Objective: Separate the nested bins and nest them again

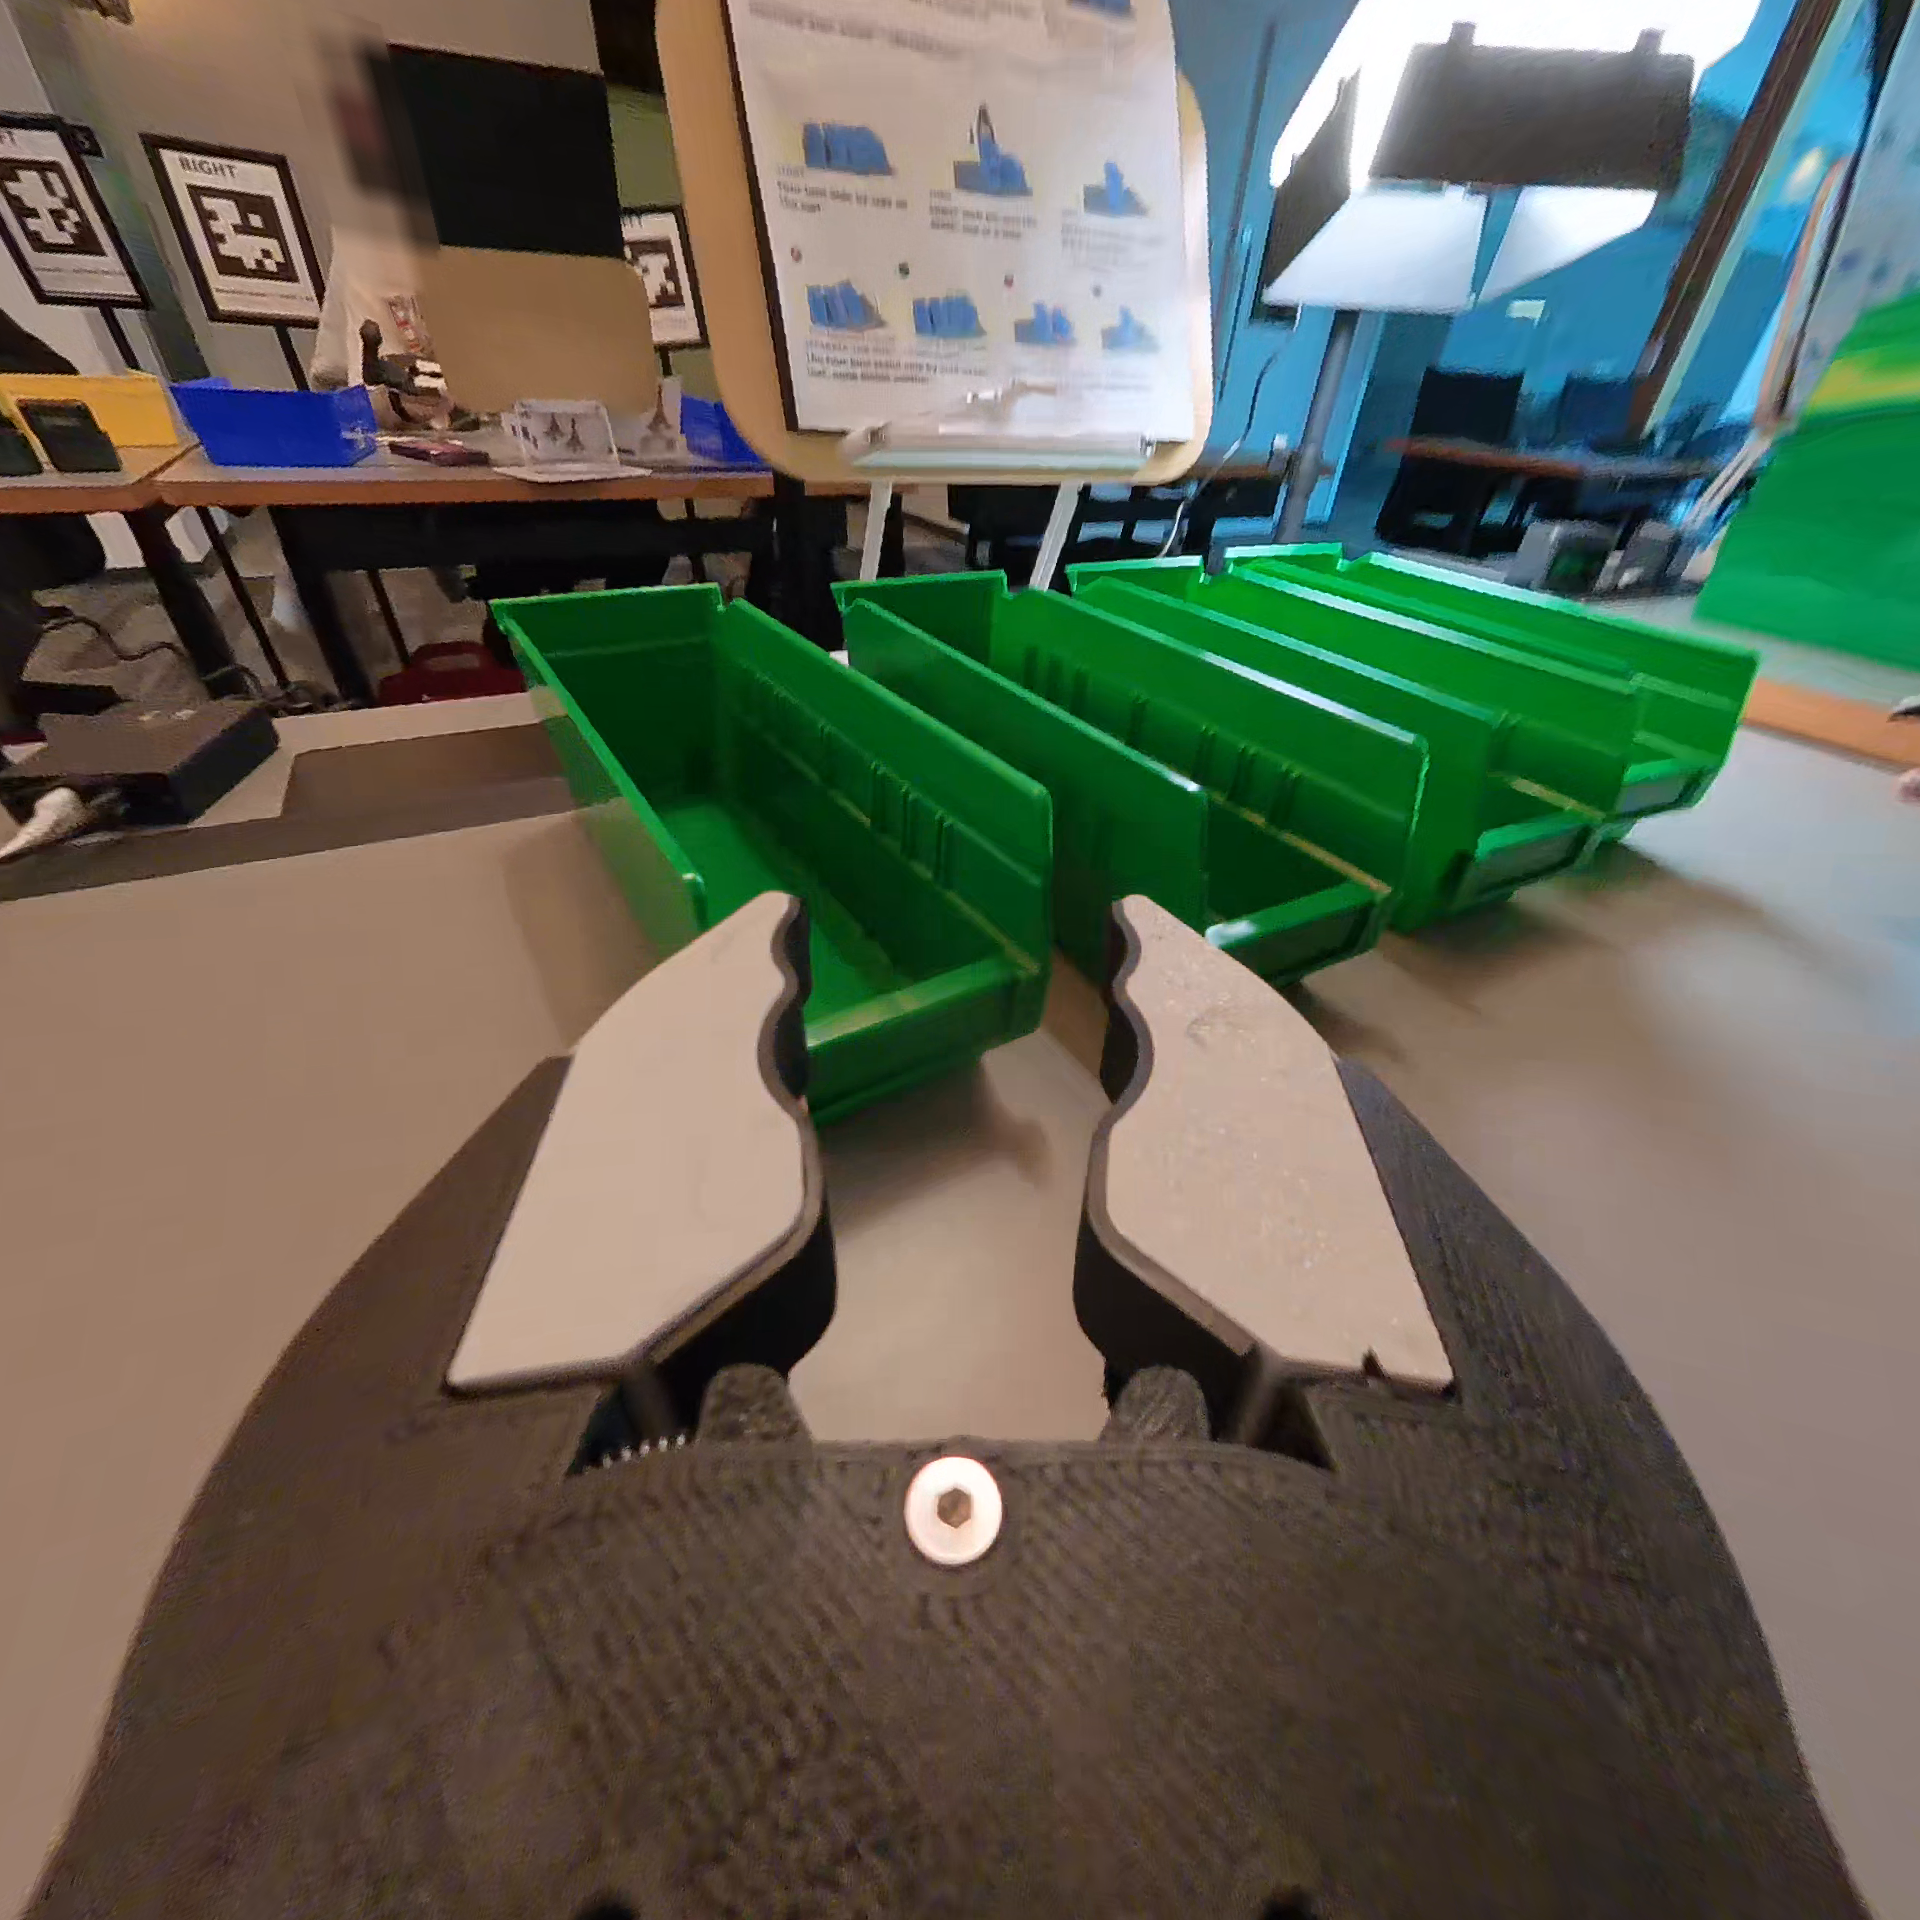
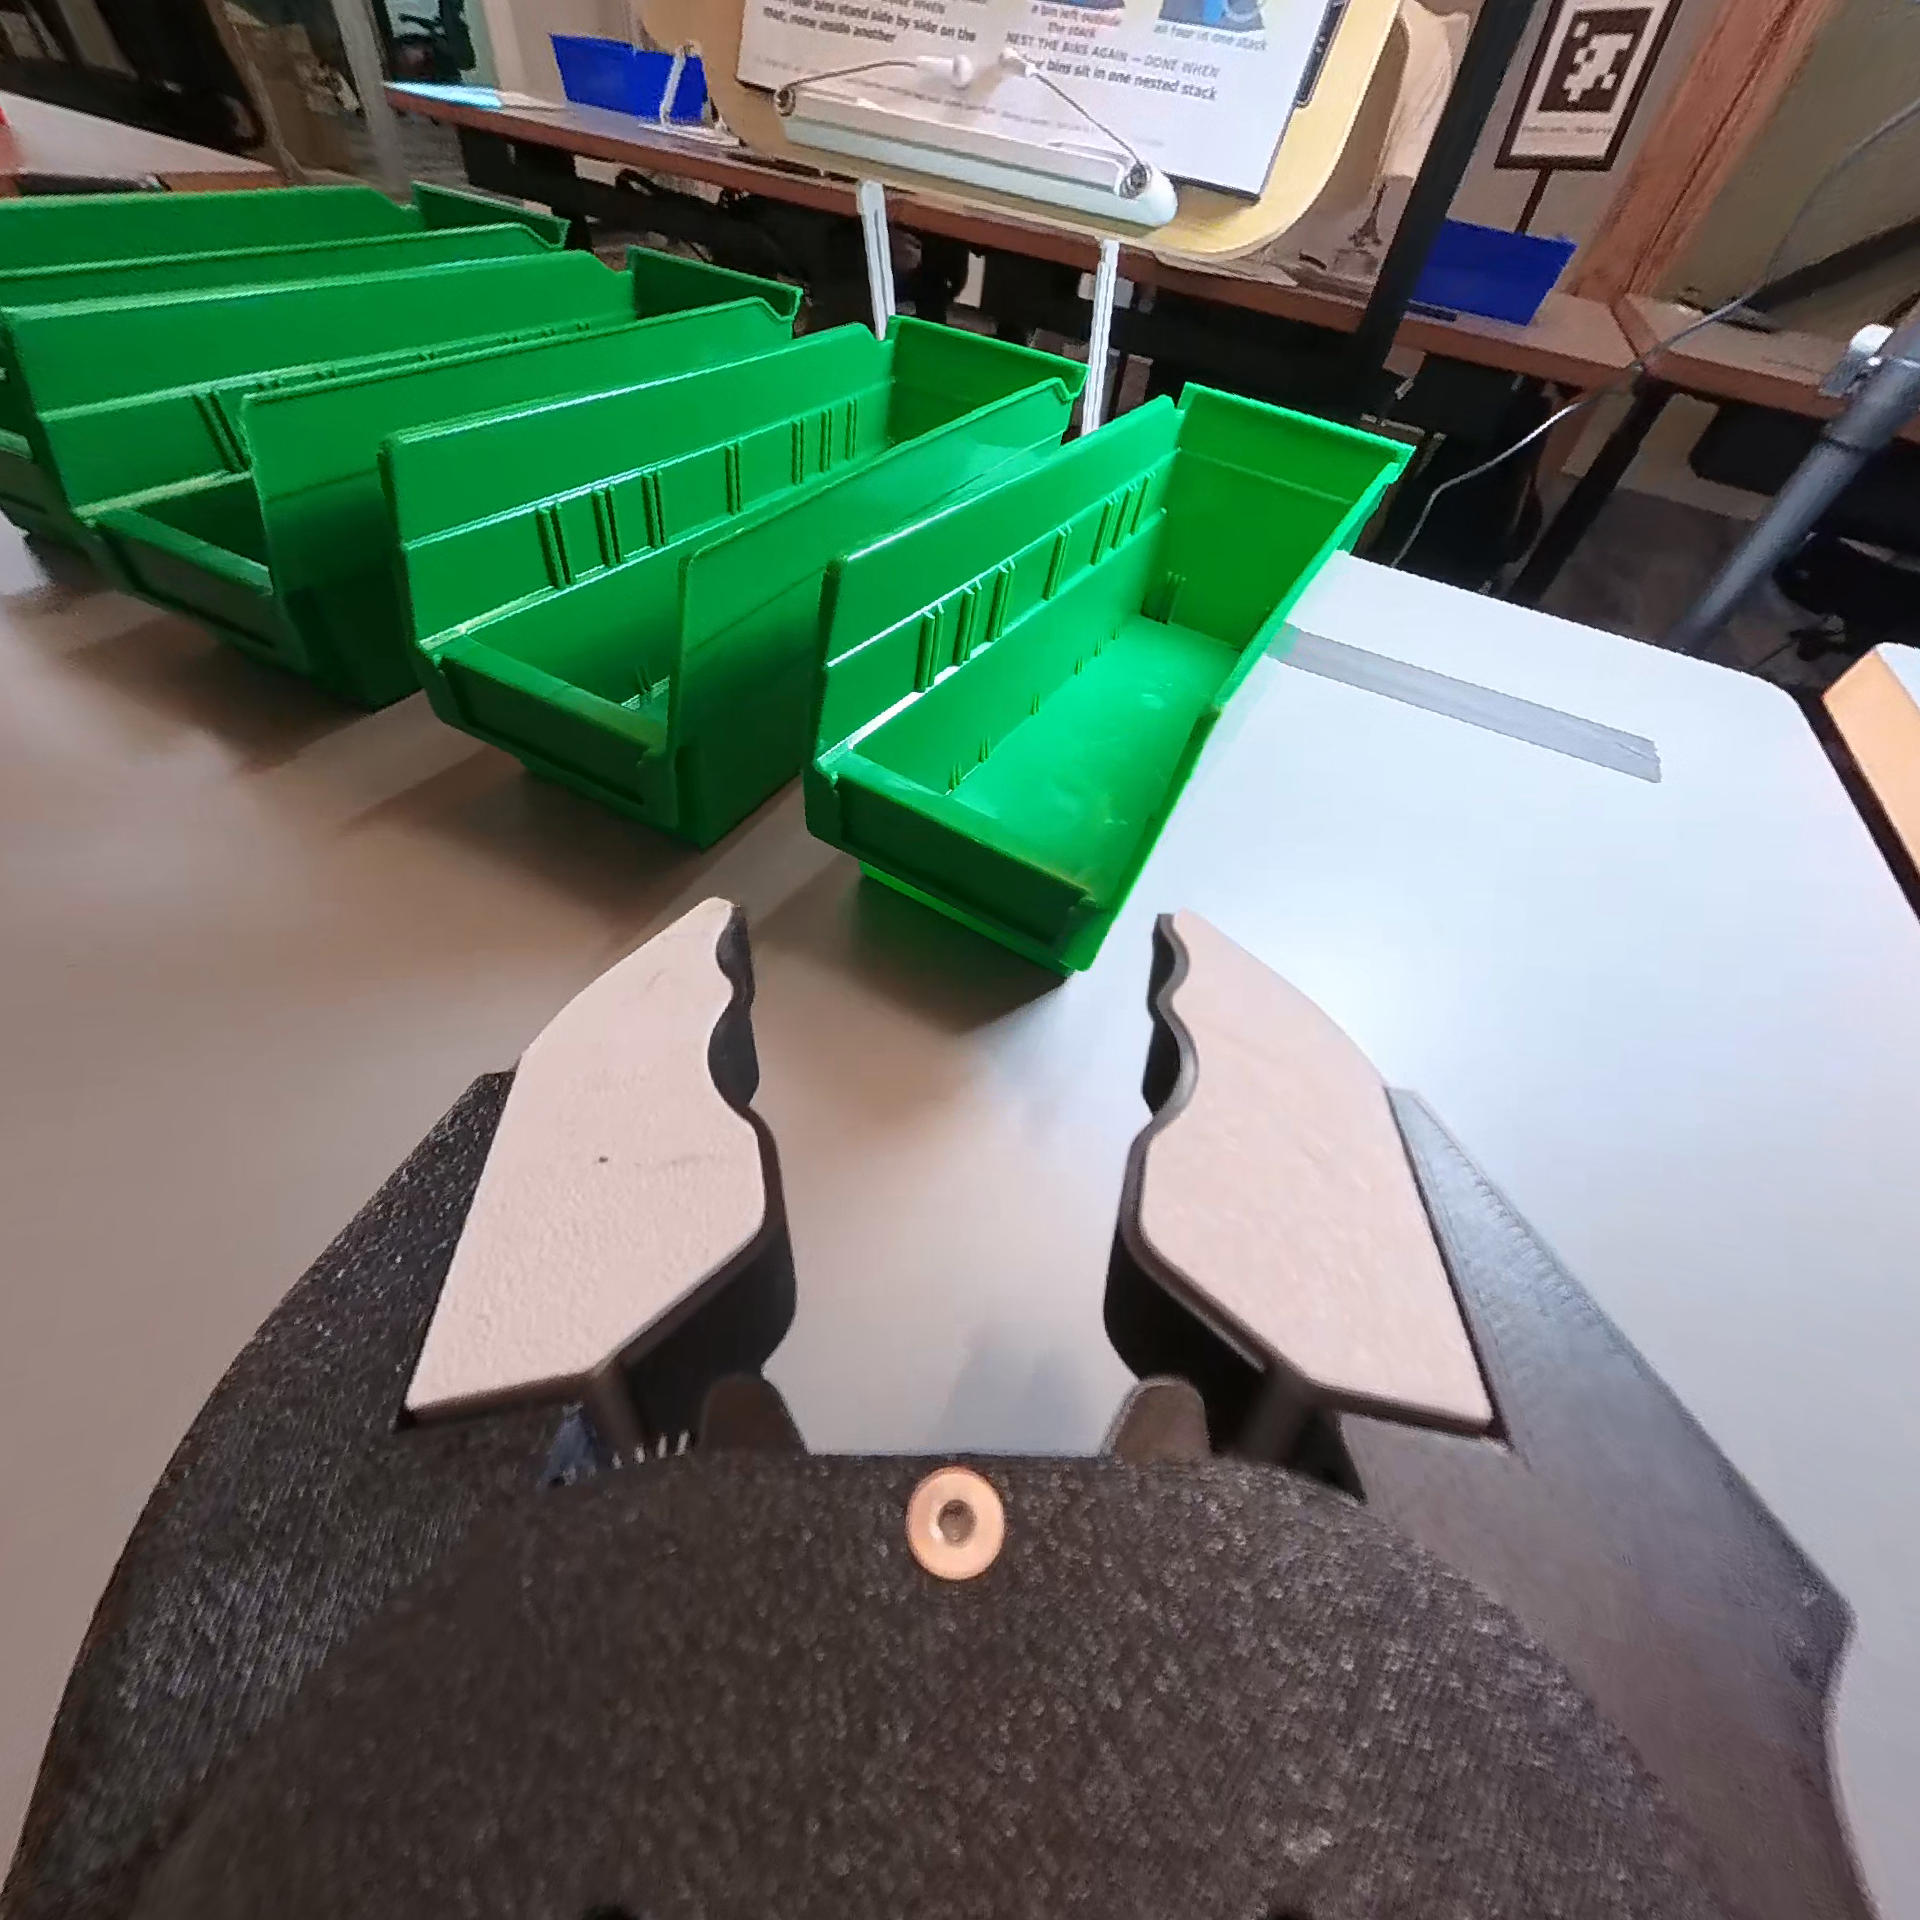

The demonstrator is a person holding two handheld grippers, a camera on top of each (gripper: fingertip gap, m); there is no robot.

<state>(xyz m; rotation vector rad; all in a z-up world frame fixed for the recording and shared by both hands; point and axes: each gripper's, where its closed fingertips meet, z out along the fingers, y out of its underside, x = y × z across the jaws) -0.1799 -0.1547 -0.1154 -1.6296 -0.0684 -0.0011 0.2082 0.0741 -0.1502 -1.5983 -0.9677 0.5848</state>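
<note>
Left wrist view: left gripper (image 1: 956,935) hangs low over the grey worktop (image 1: 312,1039), fingers (image 1: 665,1122) spread apart and holding nothing. Green bins stand side by side in a row — the leftmost bin (image 1: 883,790) sits just ahead of the tips, its short front wall facing the gripper, likely so that lip can be pinched. A second bin (image 1: 1226,769) is beside it, apart; two more farther right sit close together, and I cannot tell if they touch. Instruction board (image 1: 966,208) on a stand behind the row.

Right wrist view: right gripper (image 2: 951,940) also gapes wide, empty, fingers (image 2: 1268,1174) just short of the rightmost bin (image 2: 1049,727). This bin lies angled away from its neighbour (image 2: 665,582) — free on all sides, so easy to lift. All bins look separated and empty; judged from that, the separating half is done and re-nesting is next. Both grippers facing end bins suggests each will take one. Tape strip (image 2: 1475,707) on the worktop to the right.
</note>
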